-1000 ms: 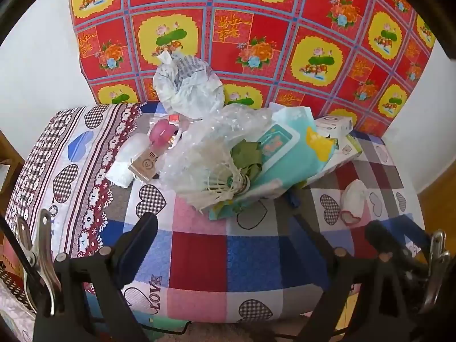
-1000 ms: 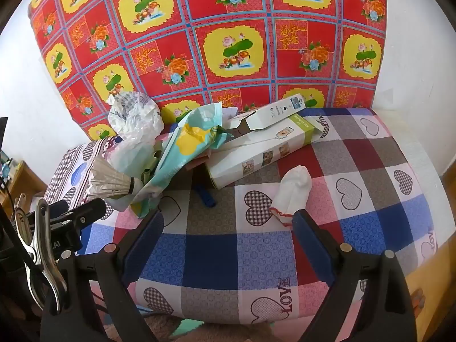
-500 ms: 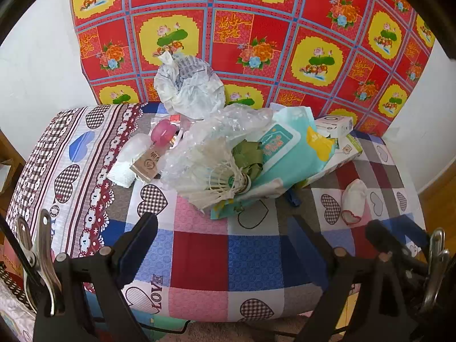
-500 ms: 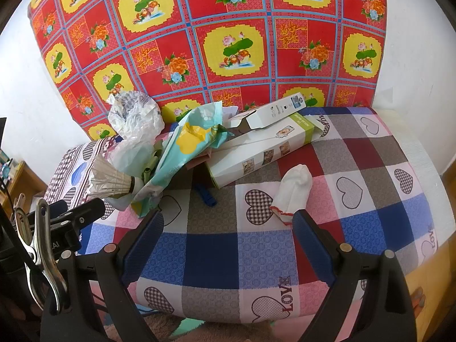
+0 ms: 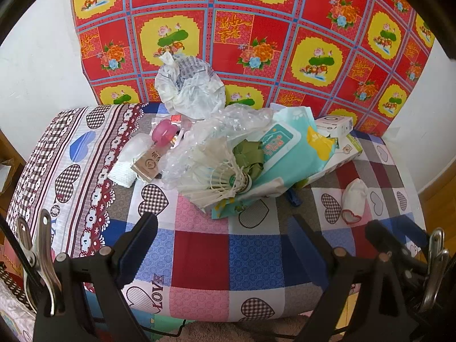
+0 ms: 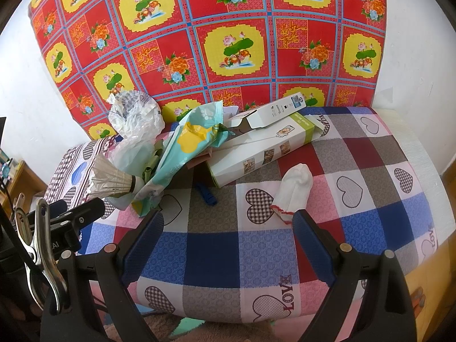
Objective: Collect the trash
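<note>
Both grippers hang spread and empty at the near edge of the bed, with the trash heaped well apart from them at the far side.

The left gripper (image 5: 225, 245) and right gripper (image 6: 228, 239) hold nothing, jaws wide. The pile sits against the red flowered cloth (image 5: 256, 28): a crumpled white bag (image 5: 189, 88), clear plastic wrap (image 5: 205, 139), a shuttlecock (image 5: 219, 182), a teal wipes pack (image 5: 287, 148) and a long white box (image 6: 262, 148), all overlapping. A white sock (image 6: 295, 188) lies alone just ahead of the right gripper, and a blue clip (image 6: 206, 192) sits by the box. The risk, I judge, is in the tangle: pulling one loose, slippery piece could drag the shuttlecock or wrap along and spill them off the checked bedcover (image 5: 199, 256). The thin film may also slip from a shallow pinch.
</note>
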The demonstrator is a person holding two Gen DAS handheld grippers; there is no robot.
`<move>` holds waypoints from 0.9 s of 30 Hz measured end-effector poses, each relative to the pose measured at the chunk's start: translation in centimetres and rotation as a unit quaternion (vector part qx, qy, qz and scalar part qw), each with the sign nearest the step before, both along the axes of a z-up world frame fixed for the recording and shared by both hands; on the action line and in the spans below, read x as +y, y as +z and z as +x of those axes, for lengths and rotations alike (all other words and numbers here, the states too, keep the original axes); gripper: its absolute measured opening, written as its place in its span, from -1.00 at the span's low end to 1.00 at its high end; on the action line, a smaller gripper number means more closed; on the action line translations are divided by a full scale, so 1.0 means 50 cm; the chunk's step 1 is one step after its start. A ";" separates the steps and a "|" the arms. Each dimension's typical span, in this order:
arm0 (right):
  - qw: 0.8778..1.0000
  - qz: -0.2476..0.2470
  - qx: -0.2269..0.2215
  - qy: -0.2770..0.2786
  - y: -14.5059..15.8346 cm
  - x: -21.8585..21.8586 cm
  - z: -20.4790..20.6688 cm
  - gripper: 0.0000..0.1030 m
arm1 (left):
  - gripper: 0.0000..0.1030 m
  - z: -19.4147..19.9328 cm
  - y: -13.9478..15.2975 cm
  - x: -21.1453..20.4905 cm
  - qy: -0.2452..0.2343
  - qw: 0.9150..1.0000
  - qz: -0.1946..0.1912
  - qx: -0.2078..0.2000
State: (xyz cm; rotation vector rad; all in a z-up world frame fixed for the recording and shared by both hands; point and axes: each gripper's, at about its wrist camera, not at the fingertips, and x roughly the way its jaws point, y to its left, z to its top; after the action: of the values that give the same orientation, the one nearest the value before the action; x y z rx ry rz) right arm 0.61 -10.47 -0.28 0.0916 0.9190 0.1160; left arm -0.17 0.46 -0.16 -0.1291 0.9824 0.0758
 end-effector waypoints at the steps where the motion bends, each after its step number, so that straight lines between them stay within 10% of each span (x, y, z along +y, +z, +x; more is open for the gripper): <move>1: 1.000 0.000 0.000 0.000 0.000 0.000 0.000 0.83 | 0.85 0.000 0.000 0.000 0.000 1.000 0.000 0.000; 27: 1.000 0.019 0.008 -0.005 -0.002 -0.001 0.006 0.83 | 0.81 -0.009 0.006 0.042 0.016 1.000 0.012 -0.005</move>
State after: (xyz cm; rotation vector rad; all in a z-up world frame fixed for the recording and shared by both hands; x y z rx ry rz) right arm 0.90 -10.50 -0.37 0.1324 0.9333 0.1239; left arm -0.62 2.56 0.16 -0.1228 0.9689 0.1169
